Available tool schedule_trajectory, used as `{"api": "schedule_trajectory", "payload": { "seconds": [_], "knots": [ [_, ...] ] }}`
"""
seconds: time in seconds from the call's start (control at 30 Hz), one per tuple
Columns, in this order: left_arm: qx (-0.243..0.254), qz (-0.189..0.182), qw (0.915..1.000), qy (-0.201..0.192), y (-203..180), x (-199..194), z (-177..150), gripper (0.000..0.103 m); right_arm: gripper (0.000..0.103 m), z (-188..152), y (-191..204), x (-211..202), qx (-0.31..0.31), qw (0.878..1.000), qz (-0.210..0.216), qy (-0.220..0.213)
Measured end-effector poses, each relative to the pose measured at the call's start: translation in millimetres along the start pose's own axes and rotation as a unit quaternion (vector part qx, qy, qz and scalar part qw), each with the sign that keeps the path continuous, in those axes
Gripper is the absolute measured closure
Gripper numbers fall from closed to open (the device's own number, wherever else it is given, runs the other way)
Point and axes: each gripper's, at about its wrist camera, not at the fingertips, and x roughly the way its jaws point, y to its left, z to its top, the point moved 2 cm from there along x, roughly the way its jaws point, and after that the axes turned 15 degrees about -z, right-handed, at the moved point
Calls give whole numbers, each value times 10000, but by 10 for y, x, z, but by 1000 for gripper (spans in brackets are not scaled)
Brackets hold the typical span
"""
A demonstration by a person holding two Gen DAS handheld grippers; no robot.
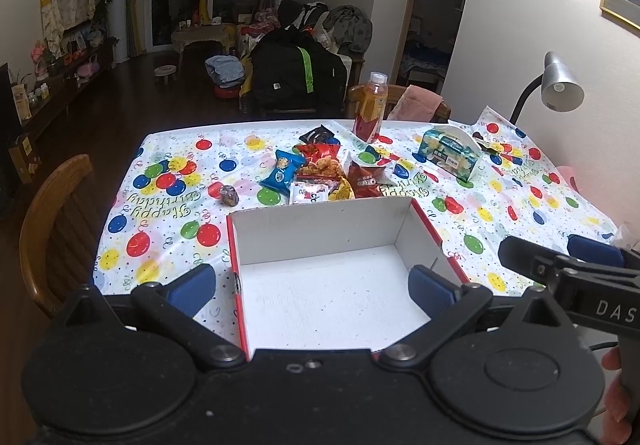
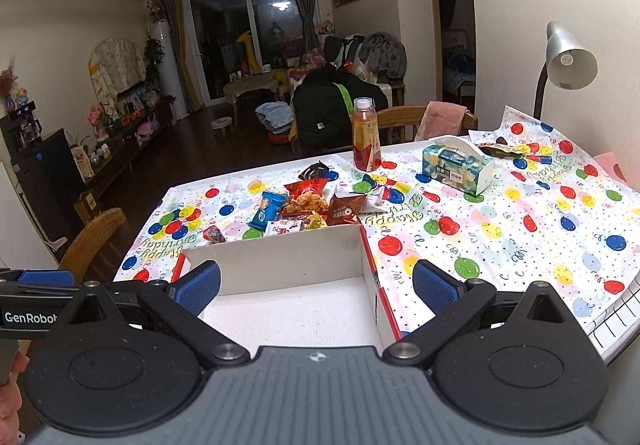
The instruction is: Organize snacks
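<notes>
My left gripper and right gripper both hang spread and empty over the box. The snacks lie straight ahead, just past its far wall, slightly nearer my left.

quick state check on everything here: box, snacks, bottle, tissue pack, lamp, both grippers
box: open, empty
snacks: piled on the table behind the box, none inside
bottle: upright, capped
tissue pack: lying on the table, opened on top
lamp: looks off
left gripper: open, holding nothing
right gripper: open, holding nothing
</notes>
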Motion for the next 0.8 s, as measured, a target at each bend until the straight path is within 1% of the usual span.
{"api": "schedule_trajectory", "payload": {
  "seconds": [0.3,0.8],
  "knots": [
    [8,1,10000,-14,-10,-5,10,1,0,19,38,-81,6,10000,-19,-57],
    [38,5,10000,-61,-23,-36,57,1,0,32,29,-81,19,9999,37,-96]
  ]
}}
